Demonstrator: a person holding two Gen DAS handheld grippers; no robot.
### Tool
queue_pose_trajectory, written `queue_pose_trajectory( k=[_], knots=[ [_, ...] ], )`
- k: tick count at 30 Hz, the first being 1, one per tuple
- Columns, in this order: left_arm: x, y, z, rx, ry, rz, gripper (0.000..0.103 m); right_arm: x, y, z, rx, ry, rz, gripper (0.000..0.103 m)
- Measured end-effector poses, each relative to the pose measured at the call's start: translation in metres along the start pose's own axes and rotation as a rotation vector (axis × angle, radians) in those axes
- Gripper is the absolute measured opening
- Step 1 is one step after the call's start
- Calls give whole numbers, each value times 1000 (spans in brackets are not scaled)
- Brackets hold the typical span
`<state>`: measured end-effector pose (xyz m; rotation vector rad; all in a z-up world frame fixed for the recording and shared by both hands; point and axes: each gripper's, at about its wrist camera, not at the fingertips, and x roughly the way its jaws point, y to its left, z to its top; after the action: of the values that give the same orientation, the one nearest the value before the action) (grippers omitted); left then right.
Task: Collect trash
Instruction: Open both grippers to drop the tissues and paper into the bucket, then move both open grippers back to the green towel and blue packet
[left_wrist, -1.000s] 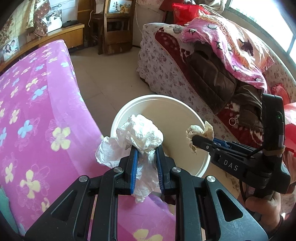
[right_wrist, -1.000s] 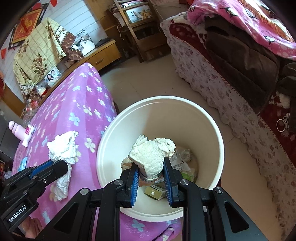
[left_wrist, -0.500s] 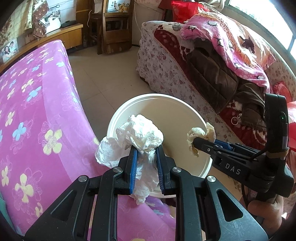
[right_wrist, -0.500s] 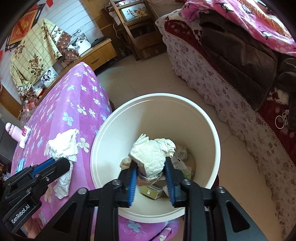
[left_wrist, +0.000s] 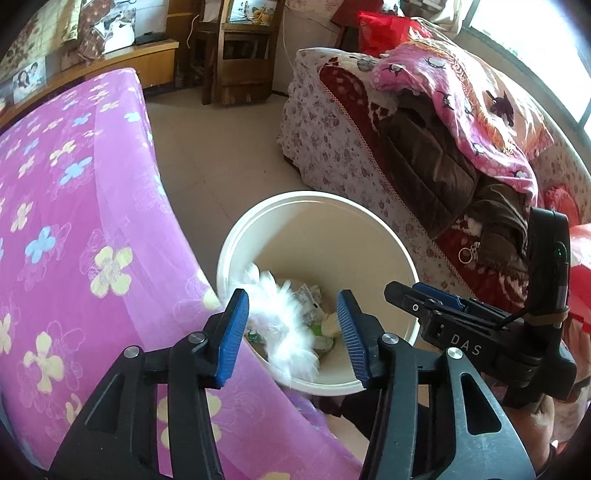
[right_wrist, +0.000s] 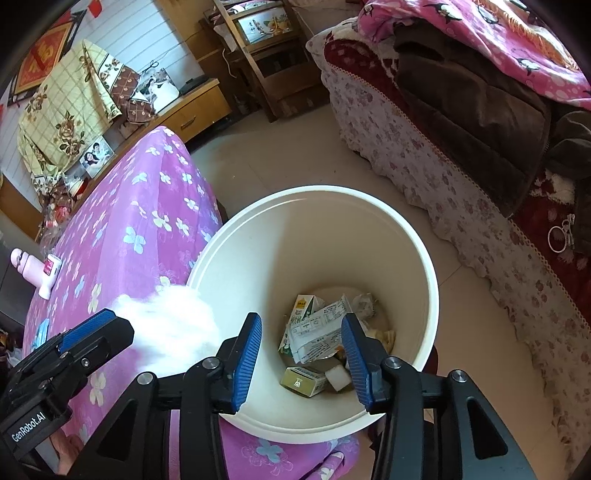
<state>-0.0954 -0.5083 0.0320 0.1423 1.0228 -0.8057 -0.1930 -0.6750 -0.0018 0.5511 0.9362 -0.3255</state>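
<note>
A white trash bucket (left_wrist: 317, 201) (right_wrist: 424, 266) stands on the floor beside the purple flowered table. My left gripper (left_wrist: 291, 332) is open above its near rim, and a white crumpled tissue (left_wrist: 284, 325) (right_wrist: 173, 325) is blurred in mid-fall just below the jaws. My right gripper (right_wrist: 301, 358) is open and empty over the bucket's mouth. On the bucket's bottom lie cartons (right_wrist: 314, 332), wrappers and a paper wad. The right gripper also shows in the left wrist view (left_wrist: 424, 295), and the left gripper in the right wrist view (right_wrist: 96, 328).
The purple flowered tablecloth (left_wrist: 74, 221) fills the left. A pink bottle (right_wrist: 33, 269) lies on it. A sofa (left_wrist: 424, 155) piled with blankets and coats is on the right. A wooden chair (left_wrist: 236, 55) and a cabinet stand at the back. Tiled floor lies between.
Both grippers have opened. The right one's paper wad has dropped into the bucket. The left one's white tissue has left the jaws and is falling.
</note>
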Motion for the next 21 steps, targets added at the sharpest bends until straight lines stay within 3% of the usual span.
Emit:
queue_pose_trajectory(
  k=[14, 21],
  knots=[
    [-32, 11, -9, 2, -52, 67, 48, 1, 12, -6, -31, 7, 2, 44],
    [-64, 35, -16, -24, -87, 109, 48, -3, 38, -13, -83, 19, 22, 45]
  ],
)
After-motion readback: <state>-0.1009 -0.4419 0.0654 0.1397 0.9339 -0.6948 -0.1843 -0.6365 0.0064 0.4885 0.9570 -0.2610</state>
